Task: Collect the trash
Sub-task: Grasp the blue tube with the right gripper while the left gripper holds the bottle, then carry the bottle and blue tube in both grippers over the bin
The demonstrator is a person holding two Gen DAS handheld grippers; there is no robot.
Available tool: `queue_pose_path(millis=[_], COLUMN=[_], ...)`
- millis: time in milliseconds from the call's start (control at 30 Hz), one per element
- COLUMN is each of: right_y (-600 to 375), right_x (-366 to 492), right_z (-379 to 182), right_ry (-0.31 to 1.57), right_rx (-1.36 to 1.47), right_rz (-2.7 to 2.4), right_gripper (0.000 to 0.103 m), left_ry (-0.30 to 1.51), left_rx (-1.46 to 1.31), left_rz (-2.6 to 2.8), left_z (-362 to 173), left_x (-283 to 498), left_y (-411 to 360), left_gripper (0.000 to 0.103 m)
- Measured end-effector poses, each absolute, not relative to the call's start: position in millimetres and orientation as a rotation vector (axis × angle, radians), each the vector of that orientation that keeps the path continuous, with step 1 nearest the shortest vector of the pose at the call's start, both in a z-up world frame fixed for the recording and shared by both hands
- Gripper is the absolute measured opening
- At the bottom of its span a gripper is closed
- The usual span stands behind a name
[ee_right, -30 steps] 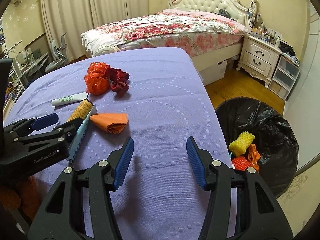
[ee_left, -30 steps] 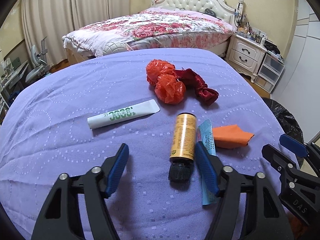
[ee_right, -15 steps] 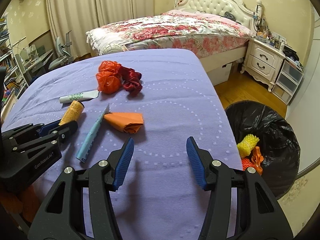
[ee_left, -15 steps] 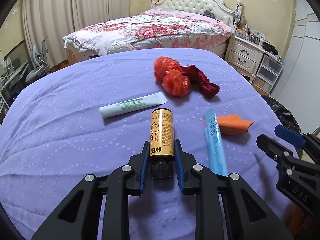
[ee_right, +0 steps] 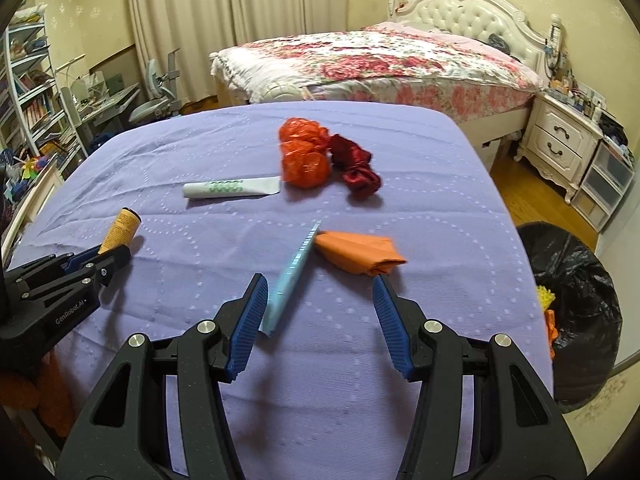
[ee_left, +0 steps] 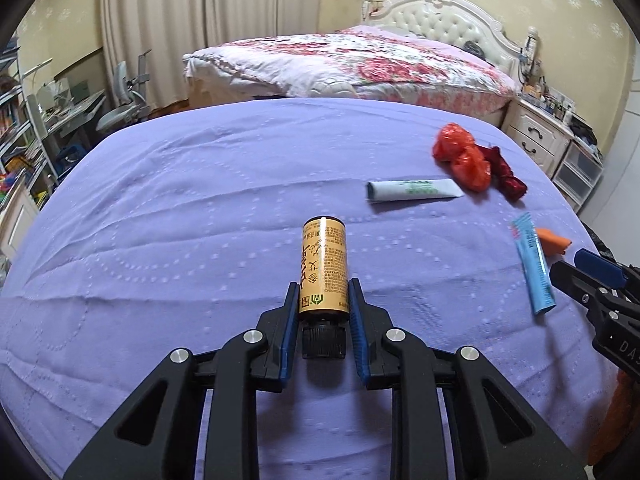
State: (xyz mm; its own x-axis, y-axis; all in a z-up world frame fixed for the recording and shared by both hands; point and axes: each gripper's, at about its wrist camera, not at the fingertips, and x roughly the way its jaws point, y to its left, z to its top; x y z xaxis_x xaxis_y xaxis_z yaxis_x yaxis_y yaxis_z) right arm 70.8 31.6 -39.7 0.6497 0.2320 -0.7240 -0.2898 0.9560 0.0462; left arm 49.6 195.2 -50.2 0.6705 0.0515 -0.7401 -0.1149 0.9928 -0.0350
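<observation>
Now, in the left wrist view, the left gripper (ee_left: 323,300) is clenched on a small gold bottle (ee_left: 323,268). Both blue pads press on the lower part of the bottle, near its black cap (ee_left: 323,343). The long axis of the bottle runs along the fingers: the cap points back toward the camera and the flat bottom points away, over the purple bedspread (ee_left: 180,220). To the right lie a white tube (ee_left: 414,191), an orange-red crumpled bag (ee_left: 462,156), a dark red cloth (ee_left: 506,174) and a light blue packet (ee_left: 534,264).

In the right wrist view, the right gripper (ee_right: 320,316) has its jaws apart and grasps nothing. The light blue packet (ee_right: 294,276) lies on the bedspread, its near end just beside the left pad, its long axis going diagonally up to the right. Its far end reaches an orange folded piece (ee_right: 360,256). A black trash bag (ee_right: 576,312) stands at the right, beside the bed.
</observation>
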Motion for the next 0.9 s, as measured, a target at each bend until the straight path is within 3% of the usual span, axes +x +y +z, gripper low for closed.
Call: queue_pose_path(millis=[100, 367, 433, 900], right_y=[42, 58, 58, 43], right_x=[73, 82, 81, 62], right_z=[-43, -56, -56, -46], right_ry=[0.821, 0.874, 0.871, 0.835], right_rx=[-0.09, -0.115, -0.119, -0.088], right_rz=[0.305, 0.313, 0.307, 0.311], right_gripper=[0.051, 0.015, 0.011, 0.01], left_ry=[0.829, 0.822, 0.821, 0.797], left_rx=[-0.091, -0.113, -0.118, -0.125], left_rz=[0.109, 0.112, 0.111, 0.1], left_z=[-50, -52, -53, -48], left_x=[47, 46, 46, 38], left_y=[205, 213, 214, 207], left_gripper=[0.025, 0.025, 0.025, 0.025])
